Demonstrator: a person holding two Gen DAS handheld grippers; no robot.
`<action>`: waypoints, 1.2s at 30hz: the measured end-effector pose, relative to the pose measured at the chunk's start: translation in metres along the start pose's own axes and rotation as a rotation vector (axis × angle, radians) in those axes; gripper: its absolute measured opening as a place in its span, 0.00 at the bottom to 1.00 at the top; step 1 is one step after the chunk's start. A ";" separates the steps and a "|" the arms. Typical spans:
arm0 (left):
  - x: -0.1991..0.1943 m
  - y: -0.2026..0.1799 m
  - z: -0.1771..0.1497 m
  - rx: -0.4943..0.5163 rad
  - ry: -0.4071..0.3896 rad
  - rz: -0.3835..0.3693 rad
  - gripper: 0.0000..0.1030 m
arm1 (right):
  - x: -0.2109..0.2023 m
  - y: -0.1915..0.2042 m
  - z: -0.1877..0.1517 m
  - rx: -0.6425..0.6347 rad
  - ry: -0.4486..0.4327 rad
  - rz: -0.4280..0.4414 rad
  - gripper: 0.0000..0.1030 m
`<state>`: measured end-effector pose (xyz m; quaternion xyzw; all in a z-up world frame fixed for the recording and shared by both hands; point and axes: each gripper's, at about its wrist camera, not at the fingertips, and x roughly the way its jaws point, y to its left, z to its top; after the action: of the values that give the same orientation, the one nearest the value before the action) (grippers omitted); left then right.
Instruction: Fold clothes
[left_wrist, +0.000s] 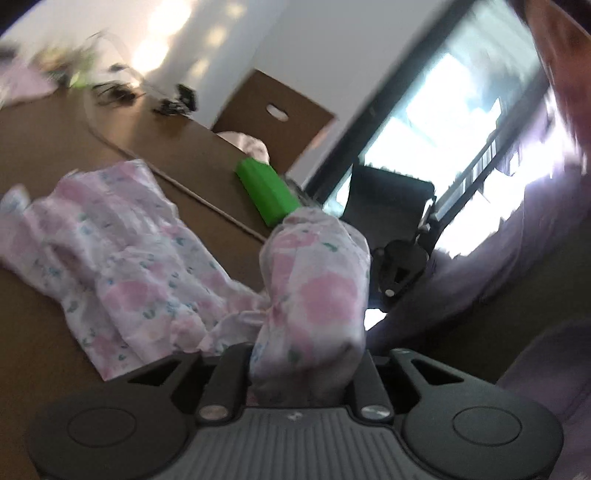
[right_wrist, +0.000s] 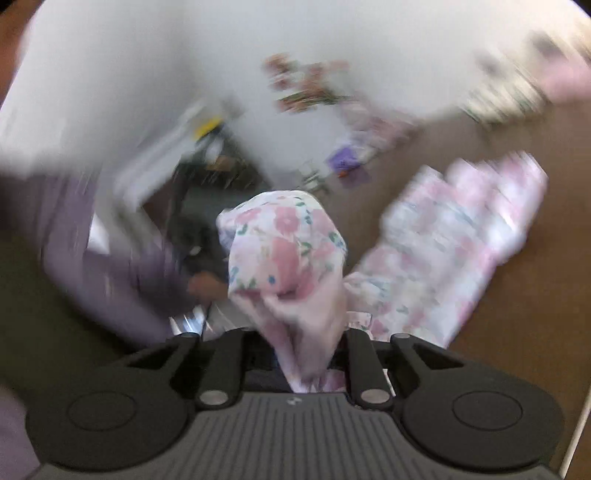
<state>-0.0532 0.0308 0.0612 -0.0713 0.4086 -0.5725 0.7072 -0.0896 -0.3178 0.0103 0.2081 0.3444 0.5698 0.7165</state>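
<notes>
Gripping the floral garment (left_wrist: 122, 254) with both claws: my left gripper (left_wrist: 310, 332) is clenched on a bunched fold of the pink-and-white flowered cloth, which balloons up between the fingers and hides their tips entirely. My right gripper (right_wrist: 295, 291) is likewise clamped on a wad of the same garment (right_wrist: 454, 236), the fabric drawn down into the throat of the jaws. Both views are smeared with blur, the right more than the left. From the left wrist camera the rest of the cloth trails away from my grip to the left and lies crumpled on the brown table (left_wrist: 44, 147), so part of it is lifted and part is resting. The left claw is tilted, the table edge and window (left_wrist: 436, 140) running steeply aslant across the view. Beyond the lifted fold a bright green block (left_wrist: 267, 190) lies on the table near its far edge, and further back a dark tangle of cables (left_wrist: 147, 96) sits well apart from the garment. A brown chair back (left_wrist: 277, 114) with a slot cut in it stands behind the table. At the right of that view I see my lilac sleeve (left_wrist: 517, 243) and the black body of the other gripper. In the right wrist view the loose part of the garment spreads on the table to the right of my grip; a lilac sleeve (right_wrist: 110, 258) sits at the left, too blurred for detail.
</notes>
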 end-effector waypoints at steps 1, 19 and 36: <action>-0.003 0.006 0.000 -0.043 -0.028 -0.006 0.25 | -0.001 -0.007 0.001 0.059 -0.006 -0.003 0.15; -0.028 -0.007 -0.023 -0.281 -0.372 0.451 0.55 | -0.027 0.055 -0.002 -0.080 -0.249 -0.638 0.68; 0.026 -0.055 -0.016 0.003 -0.358 0.766 0.56 | 0.025 0.028 -0.011 0.161 -0.254 -0.537 0.11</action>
<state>-0.1045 -0.0039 0.0694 -0.0116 0.2756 -0.2474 0.9288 -0.1135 -0.2875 0.0164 0.2353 0.3390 0.3002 0.8600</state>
